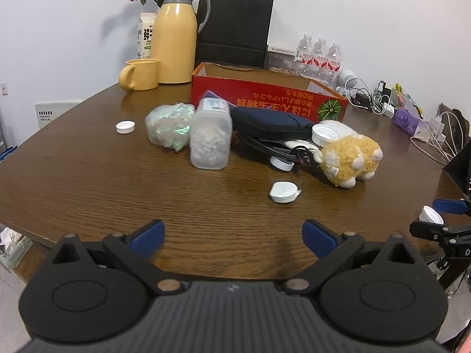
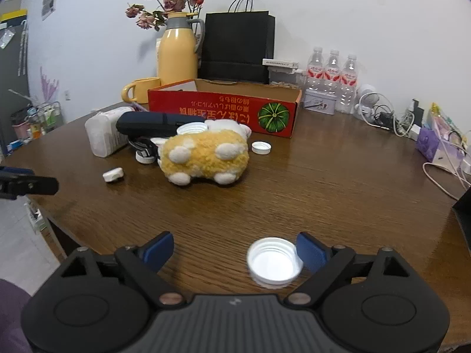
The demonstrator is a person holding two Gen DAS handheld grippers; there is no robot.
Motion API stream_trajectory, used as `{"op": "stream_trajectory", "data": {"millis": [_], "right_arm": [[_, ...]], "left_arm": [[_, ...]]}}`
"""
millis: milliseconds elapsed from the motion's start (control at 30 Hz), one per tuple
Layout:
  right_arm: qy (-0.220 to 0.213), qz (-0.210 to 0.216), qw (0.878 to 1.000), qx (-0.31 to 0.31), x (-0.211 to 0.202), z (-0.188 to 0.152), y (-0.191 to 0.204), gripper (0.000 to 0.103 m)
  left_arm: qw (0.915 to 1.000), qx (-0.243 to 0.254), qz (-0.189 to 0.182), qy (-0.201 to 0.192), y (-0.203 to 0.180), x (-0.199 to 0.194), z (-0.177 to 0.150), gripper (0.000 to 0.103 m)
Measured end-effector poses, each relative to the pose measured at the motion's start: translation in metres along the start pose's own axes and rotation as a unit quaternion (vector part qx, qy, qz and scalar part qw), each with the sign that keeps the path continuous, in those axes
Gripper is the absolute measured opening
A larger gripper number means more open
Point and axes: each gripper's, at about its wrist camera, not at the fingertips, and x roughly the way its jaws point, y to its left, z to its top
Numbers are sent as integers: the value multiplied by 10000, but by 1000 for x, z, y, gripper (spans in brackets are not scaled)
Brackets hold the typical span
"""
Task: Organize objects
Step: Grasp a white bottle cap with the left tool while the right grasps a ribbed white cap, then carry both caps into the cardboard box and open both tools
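A red cardboard box stands open at the back of the round wooden table. In front of it lie a yellow plush toy, a dark blue pouch, a clear plastic jar and a shiny plastic bag. Several white caps lie around, one a flip cap. My left gripper is open and empty above the near edge. My right gripper is open, with a white cap resting against its right finger.
A yellow thermos, yellow mug, black paper bag and water bottles stand at the back. Cables and chargers crowd the right side. The right gripper shows at the left wrist view's right edge.
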Motion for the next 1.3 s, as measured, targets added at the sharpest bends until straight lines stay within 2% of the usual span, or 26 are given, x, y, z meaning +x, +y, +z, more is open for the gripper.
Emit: {"op": "stream_trajectory", "data": {"millis": [267, 367, 467, 500, 533, 567, 633, 733, 933, 1067, 1100, 1133, 1300], "right_arm": [[40, 612, 9981, -109, 9, -7, -32, 73], [-36, 777, 9968, -159, 10, -7, -37, 62], [-97, 918, 9956, -178, 13, -4, -43, 36], [-109, 946, 9953, -174, 14, -3, -44, 20], [-120, 975, 9950, -167, 16, -2, -46, 15], [-133, 1006, 9947, -142, 17, -1, -48, 15], [-155, 1044, 9943, -121, 20, 1, -49, 15], [-212, 1101, 9937, -89, 23, 6, -48, 15], [-325, 1224, 9919, -123, 26, 20, -37, 15], [-357, 1229, 9917, -110, 31, 28, -28, 15], [-361, 1229, 9917, -107, 32, 29, -26, 15], [-361, 1237, 9916, -104, 34, 31, -23, 15], [-384, 1237, 9916, -54, 39, 39, -12, 15]], "left_arm": [[9997, -102, 233, -44, -22, 7, 3, 102], [9995, -79, 304, -38, -29, 9, 5, 100], [9994, -34, 347, -1, -36, 13, 5, 95], [9994, -22, 346, 11, -38, 15, 6, 91], [9994, -8, 339, 33, -40, 18, 7, 86], [9994, 12, 337, 49, -42, 20, 7, 84], [9995, 69, 302, 64, -47, 25, 9, 71], [9994, 212, 284, 21, -54, 32, 12, 61], [9985, 366, 380, -120, -59, 50, 20, 57], [9980, 517, 349, 53, -58, 65, 22, 54], [9981, 545, 288, 52, -58, 65, 22, 44], [9982, 566, 196, 63, -57, 64, 23, 29], [9974, 710, -92, 94, -54, 62, 24, 29]]}}
